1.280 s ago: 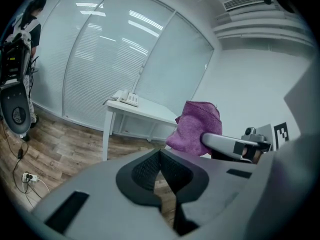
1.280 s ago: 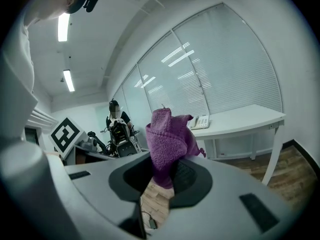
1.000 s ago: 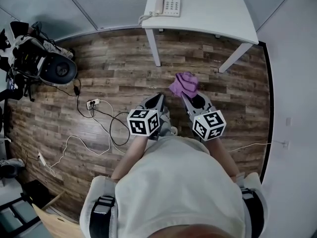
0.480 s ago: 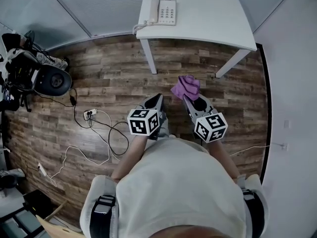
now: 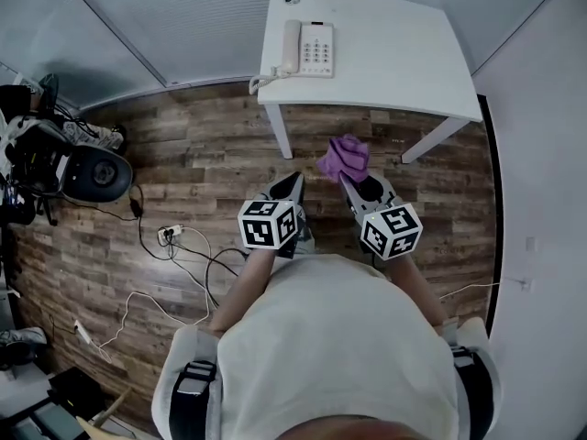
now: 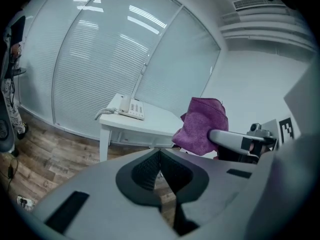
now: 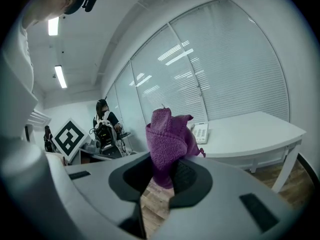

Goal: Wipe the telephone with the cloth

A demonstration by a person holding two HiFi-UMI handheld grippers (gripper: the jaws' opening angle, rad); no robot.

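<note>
Wood-plank flooring (image 5: 211,154) runs under us up to a white table (image 5: 404,71), which stands against glass walls (image 5: 183,16) covered by blinds. We hold the left gripper (image 5: 294,180) with its jaws pressed together and nothing between them. Just beside it, the right gripper (image 5: 348,180) has its jaws clamped on the purple cloth (image 5: 344,157), which bunches up and out past the tips. The telephone (image 5: 307,49) lies ahead of both grippers and well apart from them. It sits on the table, more in line with the left gripper, handset in its cradle and coiled cord (image 5: 260,82) at the table edge. Off to the outer side of the left gripper, white cables (image 5: 183,246) trail across the floor.
</note>
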